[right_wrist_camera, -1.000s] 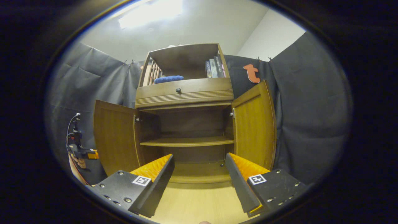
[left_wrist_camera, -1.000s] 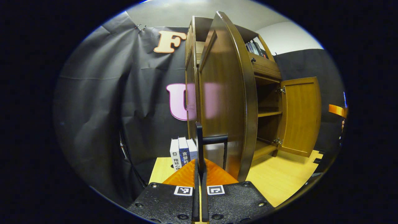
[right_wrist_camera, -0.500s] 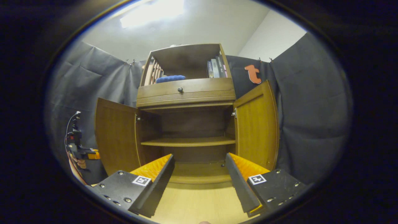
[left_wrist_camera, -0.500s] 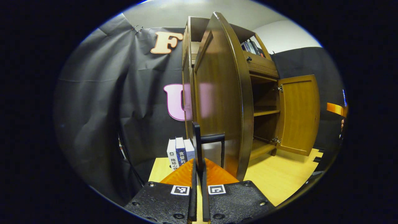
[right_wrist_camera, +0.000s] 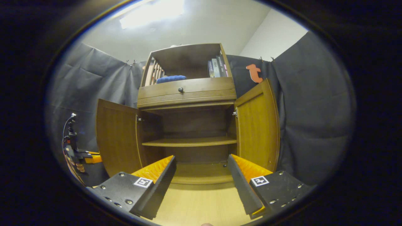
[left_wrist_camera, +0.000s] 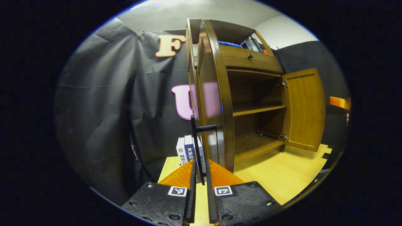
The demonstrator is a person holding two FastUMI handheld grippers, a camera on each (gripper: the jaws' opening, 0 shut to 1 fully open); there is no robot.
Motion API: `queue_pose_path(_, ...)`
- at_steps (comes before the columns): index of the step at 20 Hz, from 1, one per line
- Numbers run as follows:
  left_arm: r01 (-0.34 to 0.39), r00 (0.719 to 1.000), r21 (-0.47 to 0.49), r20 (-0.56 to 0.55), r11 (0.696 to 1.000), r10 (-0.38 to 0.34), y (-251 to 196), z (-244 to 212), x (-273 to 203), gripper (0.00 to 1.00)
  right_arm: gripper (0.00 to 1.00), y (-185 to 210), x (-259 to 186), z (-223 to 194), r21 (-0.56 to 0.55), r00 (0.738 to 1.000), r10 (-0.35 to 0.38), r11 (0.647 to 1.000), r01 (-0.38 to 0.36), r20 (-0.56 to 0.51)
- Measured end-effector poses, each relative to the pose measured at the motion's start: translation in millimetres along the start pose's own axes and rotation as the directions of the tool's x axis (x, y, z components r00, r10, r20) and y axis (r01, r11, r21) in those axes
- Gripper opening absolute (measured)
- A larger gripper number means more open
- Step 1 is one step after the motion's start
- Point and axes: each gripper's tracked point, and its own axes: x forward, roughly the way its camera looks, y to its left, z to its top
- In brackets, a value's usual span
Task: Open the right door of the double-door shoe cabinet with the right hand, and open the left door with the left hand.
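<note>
Both doors swung wide. Left hand-held gripper [left_wrist_camera: 201,175] clenched on left door [left_wrist_camera: 211,103] handle [left_wrist_camera: 197,147]; release remains. Right hand-held gripper [right_wrist_camera: 201,175] released, facing cabinet [right_wrist_camera: 188,125], right door [right_wrist_camera: 257,125] ahead-right.

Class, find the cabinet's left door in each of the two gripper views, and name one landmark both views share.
Left gripper view: the left door stands edge-on at centre, just beyond the left gripper, whose fingers close on its black handle.
Right gripper view: the left door is swung open at left of the cabinet.
Shared landmark: the drawer knob above the doors.
</note>
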Motion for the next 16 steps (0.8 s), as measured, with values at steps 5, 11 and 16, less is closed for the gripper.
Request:
queue_pose_path(5, -0.091, 0.991, -0.062, 0.095, 0.994, 0.097, -3, 30, -34, 0.36, 0.98, -7, -4, 3, -0.002, 1.0, -0.005, 1.0, 0.005, 0.004)
queue_pose_path(11, -0.141, 0.961, -0.032, 0.236, 0.99, 0.144, -37, 72, -76, 0.79, 0.98, -15, -11, 13, 0.037, 0.999, -0.007, 0.999, 0.006, 0.031)
queue_pose_path(16, -0.15, 0.941, -0.047, 0.299, 0.988, 0.157, -65, 104, -90, 0.99, 0.98, -26, -16, 27, 0.033, 0.998, -0.019, 0.999, 0.017, 0.056)
